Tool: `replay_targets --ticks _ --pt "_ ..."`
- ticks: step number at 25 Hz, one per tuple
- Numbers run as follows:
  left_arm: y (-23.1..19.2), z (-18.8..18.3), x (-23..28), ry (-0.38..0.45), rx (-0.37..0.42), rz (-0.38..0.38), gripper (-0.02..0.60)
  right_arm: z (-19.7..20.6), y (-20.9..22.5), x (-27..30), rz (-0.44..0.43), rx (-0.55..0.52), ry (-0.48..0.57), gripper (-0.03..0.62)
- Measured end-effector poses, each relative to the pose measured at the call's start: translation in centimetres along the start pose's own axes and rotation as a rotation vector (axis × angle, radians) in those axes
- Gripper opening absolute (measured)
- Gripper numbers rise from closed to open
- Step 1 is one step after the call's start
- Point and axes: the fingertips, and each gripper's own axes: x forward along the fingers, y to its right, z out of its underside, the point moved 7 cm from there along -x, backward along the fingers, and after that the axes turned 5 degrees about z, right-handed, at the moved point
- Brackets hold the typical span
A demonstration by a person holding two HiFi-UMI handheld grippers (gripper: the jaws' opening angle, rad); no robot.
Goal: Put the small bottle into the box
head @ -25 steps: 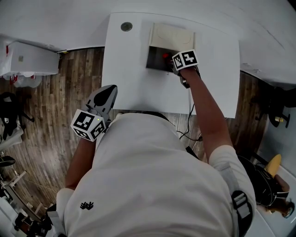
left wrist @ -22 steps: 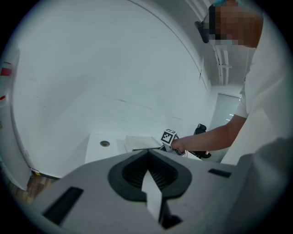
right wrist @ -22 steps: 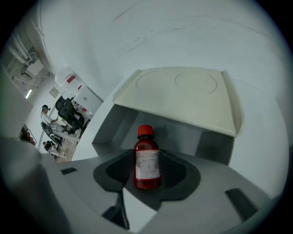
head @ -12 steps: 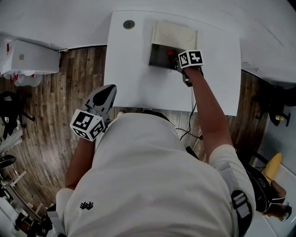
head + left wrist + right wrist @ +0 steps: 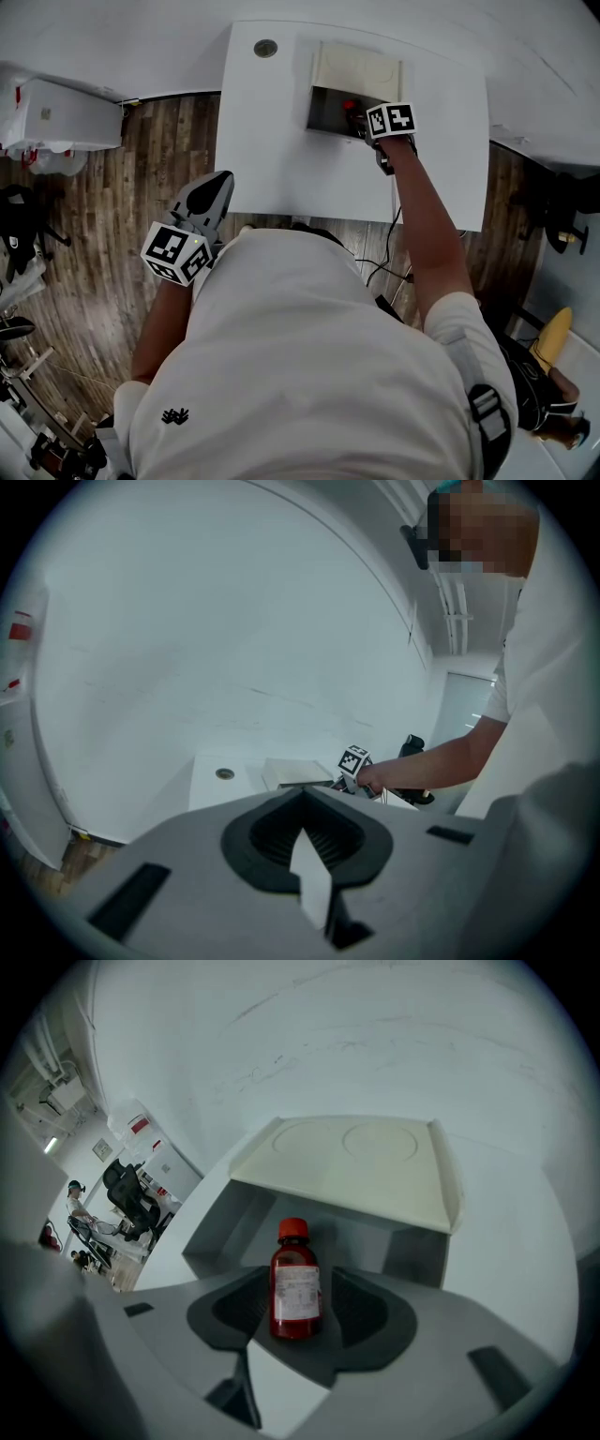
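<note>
A small red bottle (image 5: 295,1288) with a red cap and white label stands upright inside the open grey box (image 5: 234,1227), whose cream lid (image 5: 356,1162) is folded back. My right gripper (image 5: 298,1283) reaches into the box at its right front corner. Its jaws are opening, with the bottle between them and a little gap at each pad. From the head view the bottle's cap (image 5: 350,105) shows in the box (image 5: 323,108) just ahead of the right gripper (image 5: 361,117). My left gripper (image 5: 217,187) hangs shut and empty off the table's near left edge.
The white table (image 5: 272,141) has a round grommet hole (image 5: 265,47) at its far left. A white wall is behind it, and wooden floor lies to the left. A cable hangs off the table's front edge near my right arm.
The right gripper has shifted a little right and further over the box, and its jaws have spread wider around the bottle. The left gripper has stayed where it was.
</note>
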Motion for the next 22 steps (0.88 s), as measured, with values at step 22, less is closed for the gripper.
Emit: replay_targets --ticks 22 --pt "-1.0 1.0 -3.4 -0.003 0.043 0.108 0.005 9.0 -6.5 -10.3 0.041 0.124 0.323 0.008"
